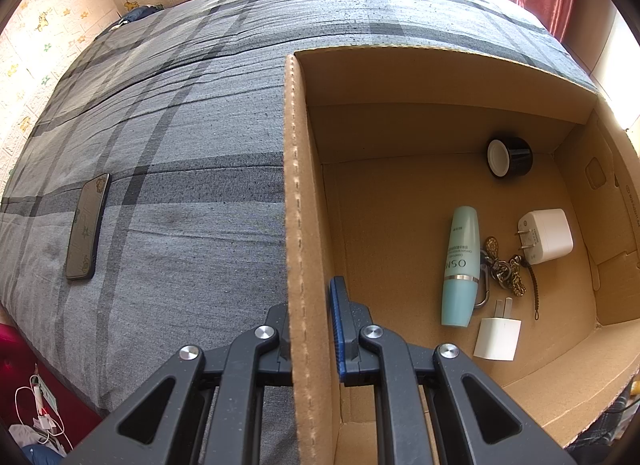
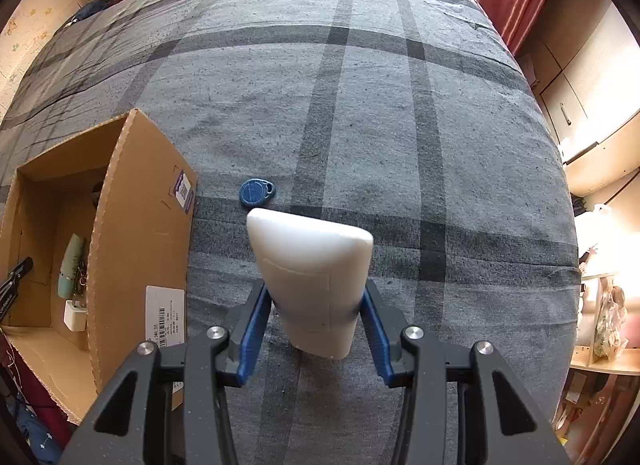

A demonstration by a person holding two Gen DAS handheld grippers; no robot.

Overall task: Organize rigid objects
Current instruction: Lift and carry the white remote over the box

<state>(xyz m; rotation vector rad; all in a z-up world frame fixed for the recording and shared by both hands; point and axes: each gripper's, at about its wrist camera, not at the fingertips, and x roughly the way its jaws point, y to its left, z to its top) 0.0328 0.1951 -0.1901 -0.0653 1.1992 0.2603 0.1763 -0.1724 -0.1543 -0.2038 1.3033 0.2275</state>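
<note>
The right tool [image 2: 316,329] is gripping a white plastic block [image 2: 312,281] above the bed [image 2: 400,125]; carrying it level over the cardboard box [image 2: 136,205] wall seems wise. The left tool [image 1: 310,337] is clamping the box's wall, steadying it.

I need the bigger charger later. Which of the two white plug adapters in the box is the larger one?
The larger plug adapter lies near the box's right wall, beside the keychain. The smaller adapter lies below the teal bottle.
</note>
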